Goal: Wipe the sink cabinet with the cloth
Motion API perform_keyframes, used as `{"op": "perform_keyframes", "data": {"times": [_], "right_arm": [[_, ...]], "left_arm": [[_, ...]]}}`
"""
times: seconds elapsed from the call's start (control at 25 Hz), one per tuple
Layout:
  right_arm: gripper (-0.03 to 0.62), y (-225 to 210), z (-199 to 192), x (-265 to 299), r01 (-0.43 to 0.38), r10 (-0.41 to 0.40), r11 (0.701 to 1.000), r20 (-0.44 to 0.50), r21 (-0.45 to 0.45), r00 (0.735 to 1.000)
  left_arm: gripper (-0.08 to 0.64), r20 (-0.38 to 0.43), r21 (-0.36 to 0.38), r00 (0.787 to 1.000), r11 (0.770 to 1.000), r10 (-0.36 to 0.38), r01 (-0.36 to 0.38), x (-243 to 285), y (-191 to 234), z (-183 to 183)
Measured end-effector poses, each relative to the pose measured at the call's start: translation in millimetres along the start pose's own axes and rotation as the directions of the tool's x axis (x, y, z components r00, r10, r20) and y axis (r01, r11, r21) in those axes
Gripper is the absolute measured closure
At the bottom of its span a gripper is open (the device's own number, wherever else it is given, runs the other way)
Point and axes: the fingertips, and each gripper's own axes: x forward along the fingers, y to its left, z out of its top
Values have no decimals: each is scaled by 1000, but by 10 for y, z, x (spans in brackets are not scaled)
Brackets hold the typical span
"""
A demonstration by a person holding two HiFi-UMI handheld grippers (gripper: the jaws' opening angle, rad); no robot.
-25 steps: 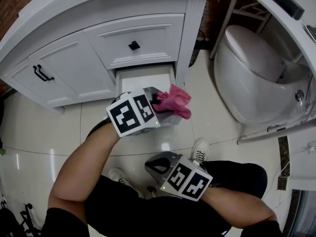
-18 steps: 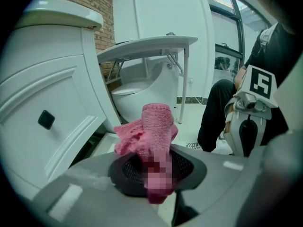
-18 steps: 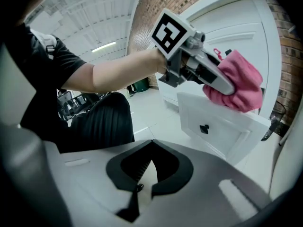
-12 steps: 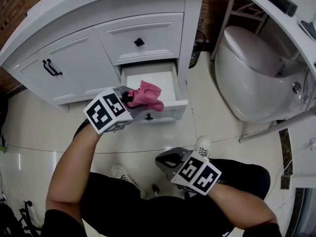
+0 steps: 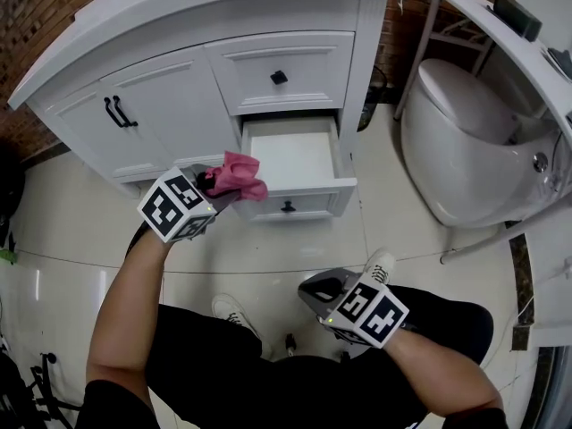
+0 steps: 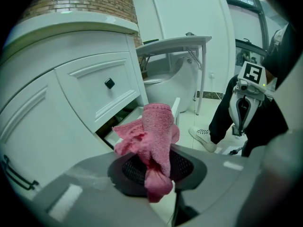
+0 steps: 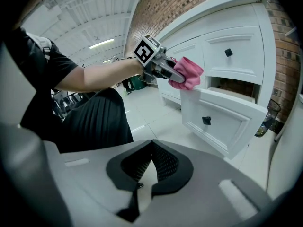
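Note:
The white sink cabinet (image 5: 170, 105) fills the upper head view, with its lower drawer (image 5: 295, 155) pulled open. My left gripper (image 5: 214, 187) is shut on a crumpled pink cloth (image 5: 236, 174). It holds the cloth beside the open drawer's left front corner, below the cabinet door. In the left gripper view the cloth (image 6: 154, 131) bulges up from between the jaws, with the upper drawer's black knob (image 6: 109, 83) beyond it. My right gripper (image 5: 320, 290) hangs low near the person's lap. Its jaws (image 7: 147, 161) are shut with nothing in them. The right gripper view shows the cloth (image 7: 187, 72) by the drawer front (image 7: 222, 119).
A white toilet (image 5: 465, 141) stands right of the cabinet, under a white table (image 5: 500, 34). Black handles (image 5: 114, 112) sit on the left door. Glossy tile floor (image 5: 268, 248) spreads in front. The person's shoes (image 5: 380, 266) and dark trousers are below.
My left gripper has carried the cloth leftward, from in front of the open drawer to its left corner. The right gripper stayed low by the lap.

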Motion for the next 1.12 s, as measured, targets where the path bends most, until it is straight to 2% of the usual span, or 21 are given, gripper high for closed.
{"op": "perform_keyframes", "data": {"times": [0.28, 0.4, 0.52, 0.6, 0.72, 0.92, 1.12], "right_arm": [[586, 1, 92, -31, 21, -20, 999, 27, -35, 999], [586, 48, 94, -46, 17, -16, 999, 31, -42, 999], [586, 104, 114, -60, 9, -6, 998, 43, -56, 999], [586, 128, 104, -60, 0, 3, 998, 47, -60, 999], [586, 176, 40, -38, -17, 19, 998, 36, -63, 999], [586, 171, -16, -27, -10, 12, 998, 27, -61, 1000], [586, 76, -125, -40, 6, -6, 999, 16, -39, 1000]], "left_arm": [[463, 12, -84, 997, 993, 80, -79, -144, 119, -253], [463, 73, -140, 991, 985, 109, -98, -210, 93, -225], [463, 173, -183, 977, 979, 127, -94, -298, -49, -30], [463, 263, -209, 957, 975, 124, -69, -311, -229, 193], [463, 359, -211, 931, 977, 68, 10, -87, -649, 493], [463, 398, -223, 917, 967, -23, 122, 583, -1099, 732], [463, 416, -223, 906, 958, -73, 179, 970, -1270, 880]]}}
